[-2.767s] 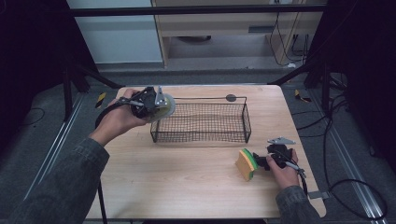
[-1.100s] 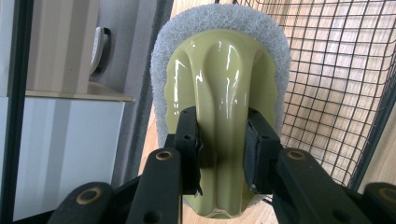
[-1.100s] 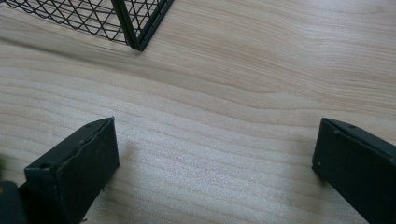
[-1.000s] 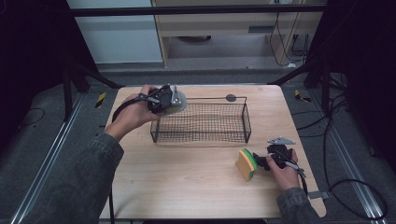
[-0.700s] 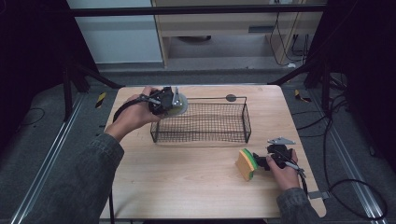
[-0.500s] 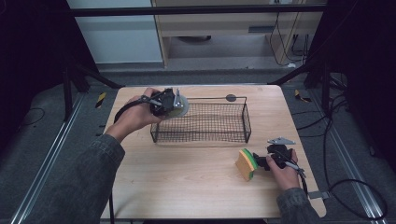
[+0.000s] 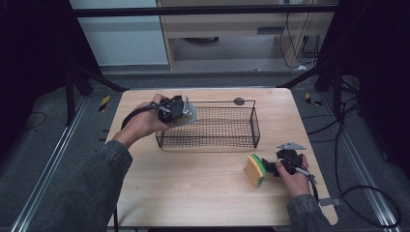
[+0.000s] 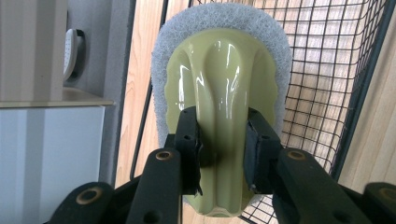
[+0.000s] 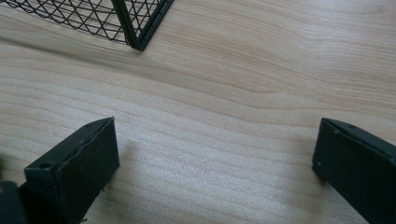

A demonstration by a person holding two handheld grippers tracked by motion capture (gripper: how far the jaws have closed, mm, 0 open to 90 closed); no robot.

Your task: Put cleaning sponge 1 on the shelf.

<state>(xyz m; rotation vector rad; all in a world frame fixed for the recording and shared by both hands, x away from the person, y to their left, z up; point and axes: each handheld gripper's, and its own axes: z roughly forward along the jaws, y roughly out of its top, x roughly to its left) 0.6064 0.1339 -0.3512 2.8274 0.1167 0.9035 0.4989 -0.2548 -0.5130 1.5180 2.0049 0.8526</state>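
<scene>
Where the left gripper [image 8: 223,149] pinches the green handle of the scrubber [image 8: 223,88], its jaws are clamped tight, holding it above the near-left corner of the basket [image 7: 212,126]. The right gripper [image 9: 215,168] rests on the table [image 7: 193,188], jaws wide and empty, beside the sponge [image 7: 255,170]. Judged step: carrying the scrubber in; next, lower and release. Count: one scrubber, one sponge, one basket.

A wooden table [image 7: 193,193] stands on grey carpet [image 7: 43,159] before a pale cabinet [image 7: 130,38].
</scene>
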